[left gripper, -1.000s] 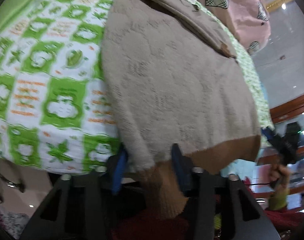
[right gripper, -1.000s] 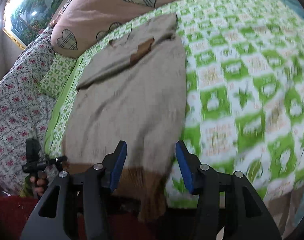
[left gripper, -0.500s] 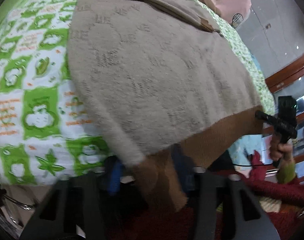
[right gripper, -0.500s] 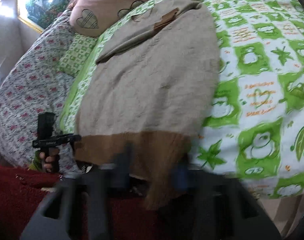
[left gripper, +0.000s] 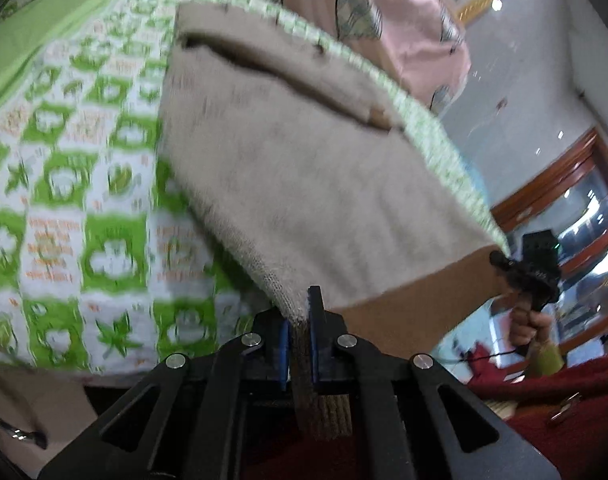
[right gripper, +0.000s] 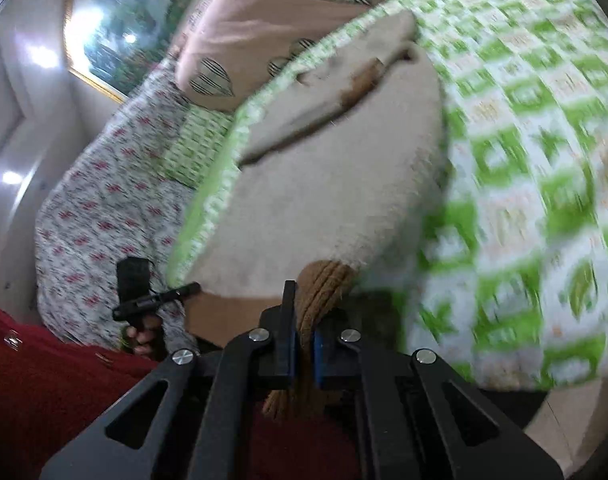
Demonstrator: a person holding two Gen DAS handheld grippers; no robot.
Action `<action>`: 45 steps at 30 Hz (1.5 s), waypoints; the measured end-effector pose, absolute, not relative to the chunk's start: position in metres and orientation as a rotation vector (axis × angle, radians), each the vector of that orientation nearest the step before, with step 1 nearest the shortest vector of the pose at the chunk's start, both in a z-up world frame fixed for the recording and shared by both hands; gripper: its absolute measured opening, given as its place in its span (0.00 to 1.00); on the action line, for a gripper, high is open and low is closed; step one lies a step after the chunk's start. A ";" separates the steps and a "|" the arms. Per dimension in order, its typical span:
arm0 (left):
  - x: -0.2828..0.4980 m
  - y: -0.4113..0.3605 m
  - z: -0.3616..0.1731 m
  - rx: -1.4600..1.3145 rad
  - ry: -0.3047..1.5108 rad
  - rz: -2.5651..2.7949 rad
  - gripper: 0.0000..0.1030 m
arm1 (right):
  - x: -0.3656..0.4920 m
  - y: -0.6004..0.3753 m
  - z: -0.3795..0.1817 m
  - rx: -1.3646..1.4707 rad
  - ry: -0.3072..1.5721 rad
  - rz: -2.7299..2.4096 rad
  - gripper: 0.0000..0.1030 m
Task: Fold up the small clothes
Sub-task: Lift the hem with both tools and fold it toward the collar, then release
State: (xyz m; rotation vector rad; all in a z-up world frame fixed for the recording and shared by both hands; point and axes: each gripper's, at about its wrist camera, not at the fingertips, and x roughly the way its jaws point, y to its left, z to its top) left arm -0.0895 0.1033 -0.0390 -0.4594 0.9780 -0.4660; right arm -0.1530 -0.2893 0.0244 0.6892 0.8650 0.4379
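Observation:
A beige knit sweater [left gripper: 304, 168] with a brown ribbed hem [left gripper: 416, 300] lies on a bed with a green-and-white patterned sheet [left gripper: 64, 200]. Its sleeves are folded across the top. My left gripper [left gripper: 298, 344] is shut on the hem's left corner, which is lifted off the bed. My right gripper [right gripper: 302, 344] is shut on the hem's right corner [right gripper: 324, 288], bunched between the jaws. The sweater [right gripper: 324, 184] also shows in the right wrist view. Each gripper shows in the other's view: the right one [left gripper: 528, 276] and the left one [right gripper: 144, 300].
A pink pillow with plaid hearts [right gripper: 284, 20] lies at the head of the bed. A floral quilt [right gripper: 104, 208] hangs on the left side. A red garment [right gripper: 44, 380] is below the grippers. A framed picture [right gripper: 120, 20] hangs on the wall.
Both grippers have closed on the brown hem corners, which they straddled open a second ago. The hem is now lifted from the bed edge.

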 end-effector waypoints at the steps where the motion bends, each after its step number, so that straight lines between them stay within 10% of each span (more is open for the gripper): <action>1: -0.084 0.107 -0.031 -0.481 0.945 -0.466 0.06 | -0.148 -0.290 0.030 0.697 0.843 0.443 0.07; 15: 0.085 0.145 0.048 -0.485 0.667 -0.406 0.06 | 0.011 -0.328 0.089 0.654 0.626 0.392 0.07; 37: 0.251 0.165 -0.028 -0.532 0.837 -0.236 0.10 | 0.199 -0.364 0.005 0.723 0.790 0.223 0.11; 42: 0.209 0.164 -0.023 -0.541 0.828 -0.238 0.21 | 0.167 -0.369 0.021 0.688 0.746 0.181 0.49; 45: 0.178 0.145 -0.018 -0.513 0.832 -0.270 0.21 | 0.140 -0.359 0.037 0.626 0.711 0.212 0.49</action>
